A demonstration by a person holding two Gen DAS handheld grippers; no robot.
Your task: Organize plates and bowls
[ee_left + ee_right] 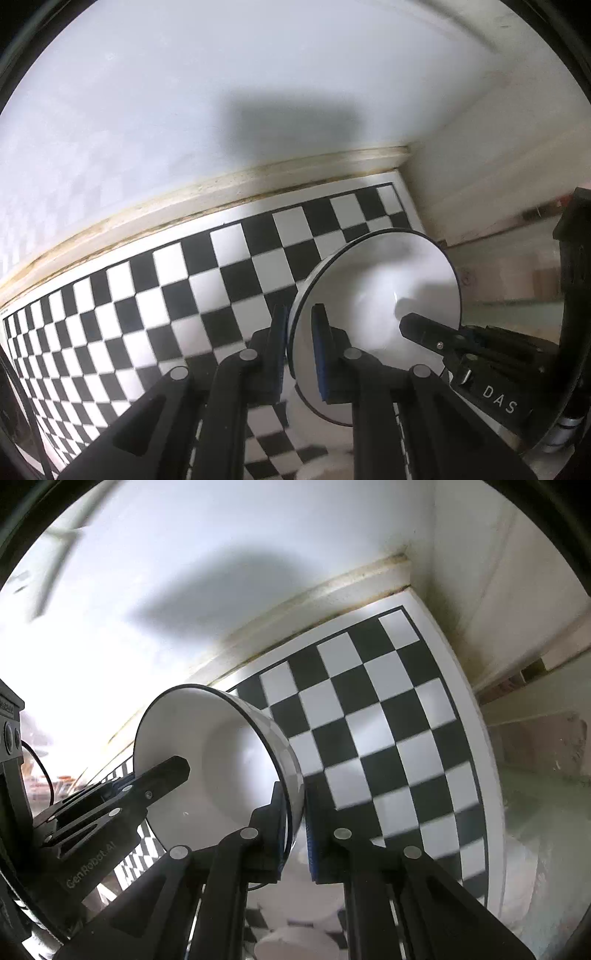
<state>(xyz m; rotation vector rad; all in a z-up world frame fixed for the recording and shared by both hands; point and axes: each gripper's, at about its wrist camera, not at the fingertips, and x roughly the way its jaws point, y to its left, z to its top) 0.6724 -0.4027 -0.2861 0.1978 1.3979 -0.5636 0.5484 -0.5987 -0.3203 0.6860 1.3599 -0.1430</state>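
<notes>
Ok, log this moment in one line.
left tongs: shut on bowl rim | right tongs: shut on opposite rim | bowl above checkered mat

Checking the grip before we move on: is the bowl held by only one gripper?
No: the left gripper and right gripper each pinch the white bowl's rim, on opposite sides.

You see a white bowl [373,291] with a thin black line around its rim. Under it, in the lower half of both frames, lies a mat [147,295] in black and white squares, with a white border and a thin black frame line. The left gripper [300,343] and right gripper [295,823] are black with blue pads. The wall [221,74] at the top is pale grey-white.
</notes>
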